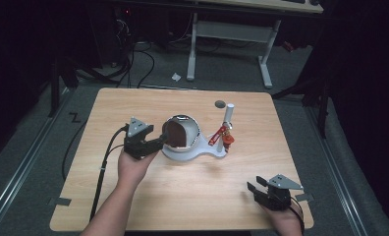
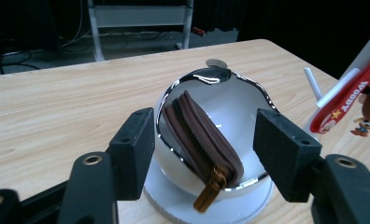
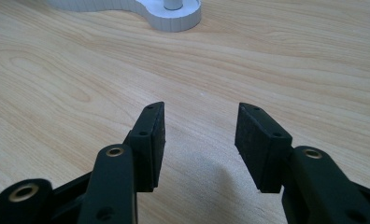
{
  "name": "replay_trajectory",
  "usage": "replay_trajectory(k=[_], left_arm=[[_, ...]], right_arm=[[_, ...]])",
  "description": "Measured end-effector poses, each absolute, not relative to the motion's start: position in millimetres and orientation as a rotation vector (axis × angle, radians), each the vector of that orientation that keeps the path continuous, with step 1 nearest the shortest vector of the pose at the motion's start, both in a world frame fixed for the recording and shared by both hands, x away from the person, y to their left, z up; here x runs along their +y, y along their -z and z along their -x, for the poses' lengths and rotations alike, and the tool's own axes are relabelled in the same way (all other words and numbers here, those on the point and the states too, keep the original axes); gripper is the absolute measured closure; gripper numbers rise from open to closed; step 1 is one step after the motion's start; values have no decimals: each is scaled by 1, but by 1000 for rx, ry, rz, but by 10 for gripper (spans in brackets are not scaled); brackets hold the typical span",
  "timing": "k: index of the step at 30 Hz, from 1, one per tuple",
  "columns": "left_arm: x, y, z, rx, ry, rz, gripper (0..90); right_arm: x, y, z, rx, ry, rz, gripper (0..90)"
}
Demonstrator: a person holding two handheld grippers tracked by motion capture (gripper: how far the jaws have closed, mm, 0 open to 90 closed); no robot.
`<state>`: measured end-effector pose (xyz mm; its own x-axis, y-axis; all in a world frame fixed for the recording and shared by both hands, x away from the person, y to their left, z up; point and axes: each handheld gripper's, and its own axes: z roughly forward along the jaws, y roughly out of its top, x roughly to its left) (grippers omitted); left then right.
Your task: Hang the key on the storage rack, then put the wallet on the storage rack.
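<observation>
A shiny metal bowl leans on its side on a white stand, its mouth facing my left gripper. Inside the bowl lies a brown zipped pouch, its pull tab hanging over the rim. My left gripper stands open just in front of the bowl, jaws on either side of the pouch without touching it. A white post on the stand carries a red strap with a small figure. My right gripper rests open near the table's front right corner, with nothing between its jaws.
A small grey disc lies on the wooden table behind the post. The stand's white base lies ahead of the right gripper. Beyond the table stand a white desk frame and floor cables.
</observation>
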<state>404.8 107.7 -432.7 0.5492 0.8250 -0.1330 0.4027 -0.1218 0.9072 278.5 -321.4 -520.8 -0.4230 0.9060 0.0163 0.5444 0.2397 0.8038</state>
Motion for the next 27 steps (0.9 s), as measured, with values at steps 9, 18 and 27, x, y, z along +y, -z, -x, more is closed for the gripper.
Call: replay_trajectory(k=[9,18,27], left_arm=[[134,449,-377,1015,-466,-1756,356],[169,493,-339,1056,-407,-1829,353],[212,525,-299,1133,-460,-1914,365]], right_arm=[[-326,519,-277,2039,-1063,-1332,520],[-319,521,-279,2061,-1047,-1314,515],[-314,521,-277,2076,-1035,-1290,514]])
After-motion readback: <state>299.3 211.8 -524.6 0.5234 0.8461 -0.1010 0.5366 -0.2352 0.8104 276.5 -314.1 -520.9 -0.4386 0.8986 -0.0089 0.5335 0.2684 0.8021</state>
